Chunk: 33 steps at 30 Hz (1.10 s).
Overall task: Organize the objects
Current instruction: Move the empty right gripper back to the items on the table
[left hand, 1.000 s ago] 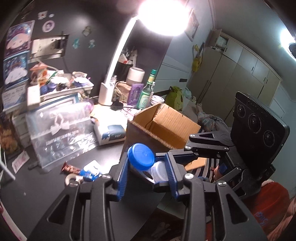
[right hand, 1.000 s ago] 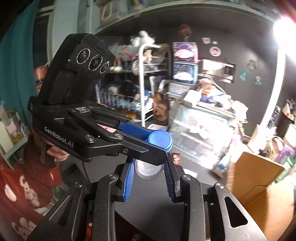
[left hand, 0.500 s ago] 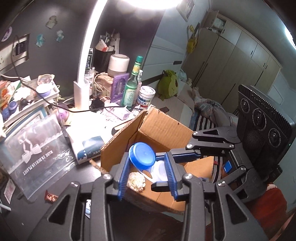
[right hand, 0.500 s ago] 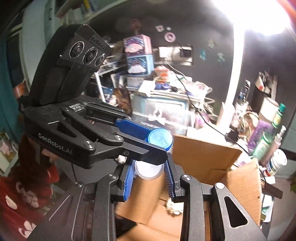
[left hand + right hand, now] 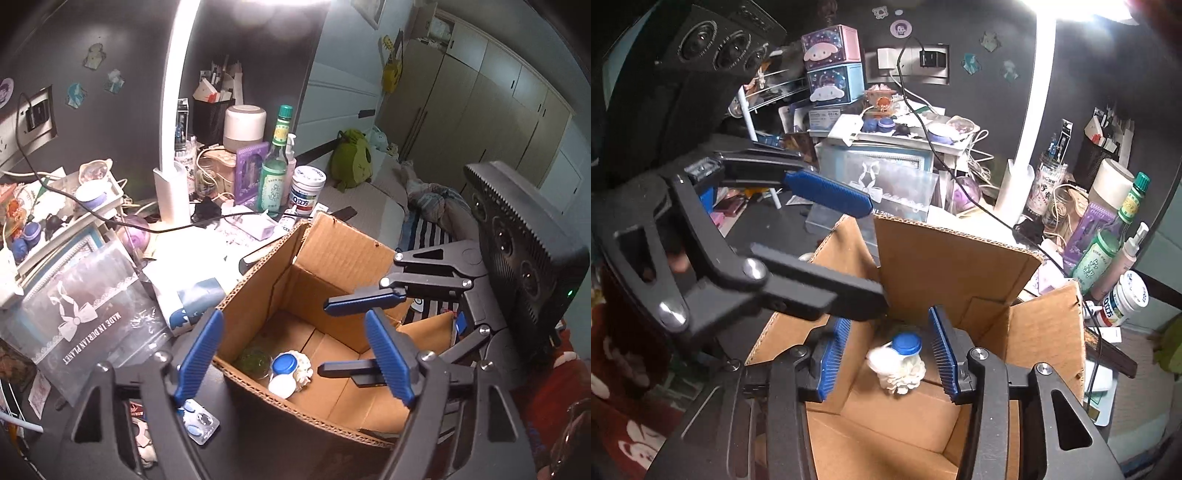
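An open cardboard box (image 5: 258,280) stands on the dark desk, and both grippers hang over it. A small clear jar with a blue cap (image 5: 283,373) lies on the box floor, against a white fluffy ball (image 5: 303,369) and a green item (image 5: 253,360). My left gripper (image 5: 293,350) is opening wide, with nothing between its fingers. My right gripper (image 5: 889,354) is also opening; the jar (image 5: 905,347) shows low in the box (image 5: 953,258) between its fingers, untouched by the pads. Each gripper shows in the other's view: right (image 5: 332,336), left (image 5: 875,254).
Left of the box lie a clear plastic bag (image 5: 85,317), a tissue pack (image 5: 192,295) and a pill blister (image 5: 197,417). Behind it stand a white lamp post (image 5: 171,147), a green bottle (image 5: 275,173) and a white pill jar (image 5: 306,190). A bed with striped cloth (image 5: 424,236) lies right.
Both grippers carried the jar from above the desk to over the box, the left on its blue cap, the right on its body. Both have opened and the jar has dropped in.
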### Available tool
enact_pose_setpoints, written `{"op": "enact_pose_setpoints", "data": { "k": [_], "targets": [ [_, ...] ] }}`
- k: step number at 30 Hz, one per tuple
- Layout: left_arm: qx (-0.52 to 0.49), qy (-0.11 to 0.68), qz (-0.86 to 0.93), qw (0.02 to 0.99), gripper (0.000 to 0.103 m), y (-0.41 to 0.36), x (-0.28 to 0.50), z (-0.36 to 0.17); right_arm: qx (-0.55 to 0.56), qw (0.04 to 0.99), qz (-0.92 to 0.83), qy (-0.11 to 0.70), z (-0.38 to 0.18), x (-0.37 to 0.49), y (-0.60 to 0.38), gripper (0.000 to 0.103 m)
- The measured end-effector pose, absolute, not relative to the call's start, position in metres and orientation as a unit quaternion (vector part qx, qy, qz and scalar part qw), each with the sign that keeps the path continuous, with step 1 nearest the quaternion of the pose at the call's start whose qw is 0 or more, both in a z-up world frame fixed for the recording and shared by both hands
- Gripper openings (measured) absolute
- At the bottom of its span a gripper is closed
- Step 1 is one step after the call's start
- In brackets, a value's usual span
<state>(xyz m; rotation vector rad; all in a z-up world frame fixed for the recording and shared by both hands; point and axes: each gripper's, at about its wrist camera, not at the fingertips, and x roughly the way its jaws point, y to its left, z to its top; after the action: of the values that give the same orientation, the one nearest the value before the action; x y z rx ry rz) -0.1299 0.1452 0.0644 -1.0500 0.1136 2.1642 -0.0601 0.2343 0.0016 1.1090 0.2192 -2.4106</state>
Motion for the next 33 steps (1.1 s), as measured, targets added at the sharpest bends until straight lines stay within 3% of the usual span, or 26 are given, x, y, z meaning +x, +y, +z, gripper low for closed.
{"op": "enact_pose_setpoints", "data": {
  "k": [11,21,26,33],
  "targets": [
    [-0.368,0.013,0.877,0.309,0.086,0.080,-0.089,0.074,0.385,0.214,-0.893,0.091,0.012,-0.053,0.208,0.040],
    [-0.347,-0.010,0.911,0.223,0.086,-0.016,-0.047,0.048,0.366,0.294,-0.877,0.107,0.021,-0.036,0.112,0.042],
    [-0.339,-0.017,0.926,0.168,0.087,-0.064,-0.030,0.021,0.375,0.335,-0.858,0.105,-0.003,-0.038,0.062,0.052],
    [-0.361,-0.032,0.924,0.124,0.087,-0.103,-0.028,-0.030,0.403,0.334,-0.839,0.149,-0.090,-0.062,0.016,0.052]
  ]
}}
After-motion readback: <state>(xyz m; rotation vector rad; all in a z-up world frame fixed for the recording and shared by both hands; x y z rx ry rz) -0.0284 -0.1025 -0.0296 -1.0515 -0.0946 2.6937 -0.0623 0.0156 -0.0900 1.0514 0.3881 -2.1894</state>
